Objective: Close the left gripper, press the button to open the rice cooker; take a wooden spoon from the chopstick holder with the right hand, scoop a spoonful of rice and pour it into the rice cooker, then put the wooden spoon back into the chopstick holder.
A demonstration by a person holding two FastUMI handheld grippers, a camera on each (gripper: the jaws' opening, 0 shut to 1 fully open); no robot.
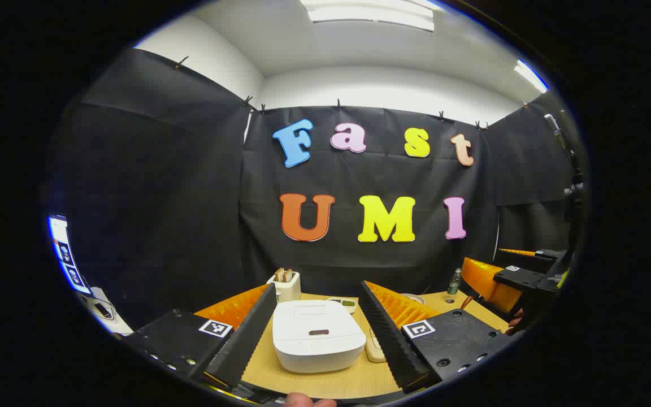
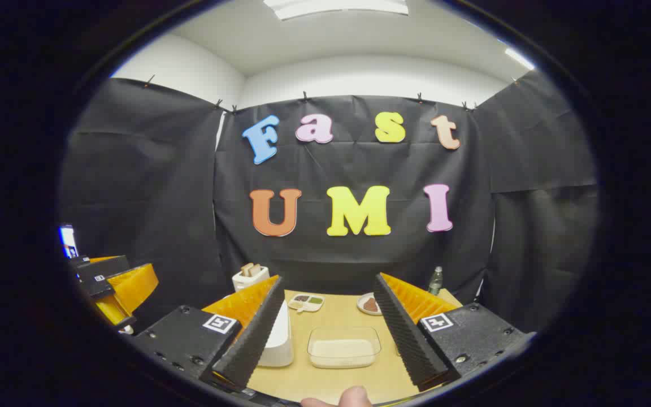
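Note:
The white rice cooker point(image 1: 317, 336) stands with its lid down on the wooden table point(image 1: 331, 381), a dark button point(image 1: 318, 332) on its front. My left gripper point(image 1: 319, 287) is open, its fingers on either side of the cooker and short of it. Behind the cooker is the white chopstick holder point(image 1: 285, 285) with wooden handles sticking up. My right gripper point(image 2: 328, 280) is open with nothing between its fingers, and a clear container of rice point(image 2: 343, 346) lies ahead between them. The cooker point(image 2: 279, 339) is partly hidden behind its left finger, with the chopstick holder point(image 2: 250, 277) further back.
A small divided dish point(image 2: 306, 302), a plate with something brown point(image 2: 369, 304) and a green bottle point(image 2: 435, 280) sit along the back of the table. The other gripper point(image 2: 116, 285) is off the table's left side. A thumb point(image 2: 354, 395) shows at the bottom edge.

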